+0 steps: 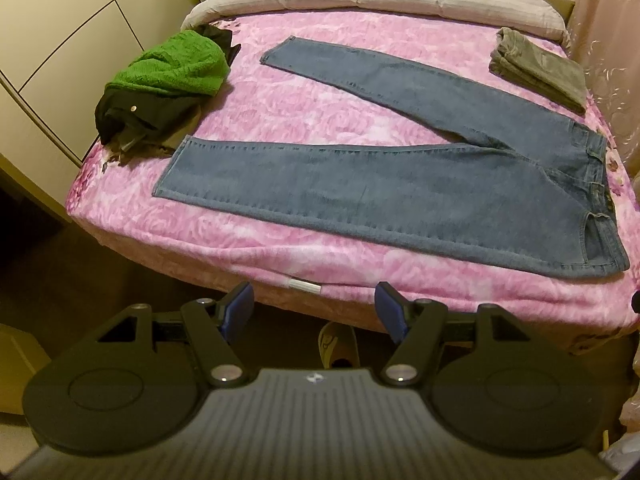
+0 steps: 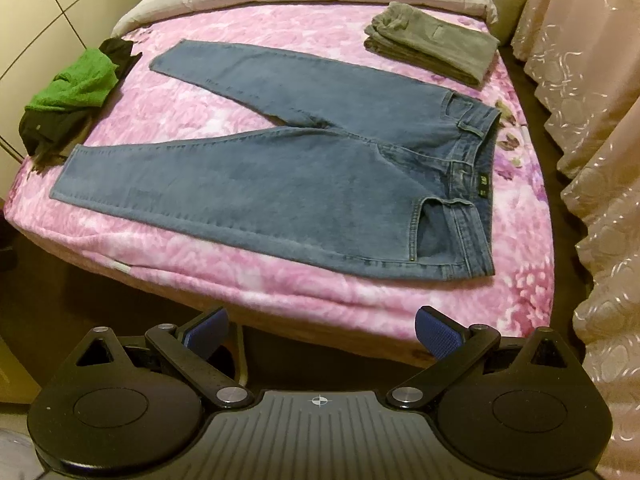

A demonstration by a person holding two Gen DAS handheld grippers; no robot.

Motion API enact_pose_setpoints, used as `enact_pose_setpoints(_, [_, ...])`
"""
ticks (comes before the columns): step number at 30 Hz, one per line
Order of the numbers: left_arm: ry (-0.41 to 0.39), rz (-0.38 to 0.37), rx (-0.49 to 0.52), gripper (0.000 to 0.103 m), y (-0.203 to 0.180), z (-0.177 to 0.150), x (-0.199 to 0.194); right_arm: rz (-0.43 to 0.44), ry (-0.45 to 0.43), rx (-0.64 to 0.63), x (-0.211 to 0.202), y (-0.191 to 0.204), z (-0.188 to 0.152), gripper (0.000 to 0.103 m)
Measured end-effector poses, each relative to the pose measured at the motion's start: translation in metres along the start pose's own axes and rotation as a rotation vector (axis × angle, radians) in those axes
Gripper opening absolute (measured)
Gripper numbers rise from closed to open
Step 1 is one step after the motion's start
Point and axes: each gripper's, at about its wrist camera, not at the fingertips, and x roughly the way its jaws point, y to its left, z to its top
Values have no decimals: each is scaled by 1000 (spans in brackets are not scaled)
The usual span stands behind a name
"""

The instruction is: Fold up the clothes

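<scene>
Blue denim jeans [image 2: 280,168], flat on pink bed [image 2: 240,276], legs splayed. Left hand-held gripper [image 1: 316,312] and right hand-held gripper [image 2: 322,330]: both wide, empty, short of bed.

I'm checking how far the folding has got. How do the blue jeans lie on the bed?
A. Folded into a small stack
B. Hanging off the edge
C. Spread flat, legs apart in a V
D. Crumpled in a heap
C: the blue jeans lie flat on the pink blanket, legs splayed from the waistband.
</scene>
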Motion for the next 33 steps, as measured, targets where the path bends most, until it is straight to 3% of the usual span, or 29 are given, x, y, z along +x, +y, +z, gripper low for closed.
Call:
enact_pose_setpoints(8, [7,-1,8,63,2,15,12,-5,4,-15,10,2,14,102])
enact_pose_setpoints(14, [18,-35,82,63,0,45,36,-34,14,25,21,1,32,102])
enact_pose_setpoints(27, [-23,-155,319,63,8,162,103,-120,9,247,53,24,106,102])
enact_pose_setpoints(33, [-26,-222,432,64,10,202,134,-149,17,373,64,43,118,102])
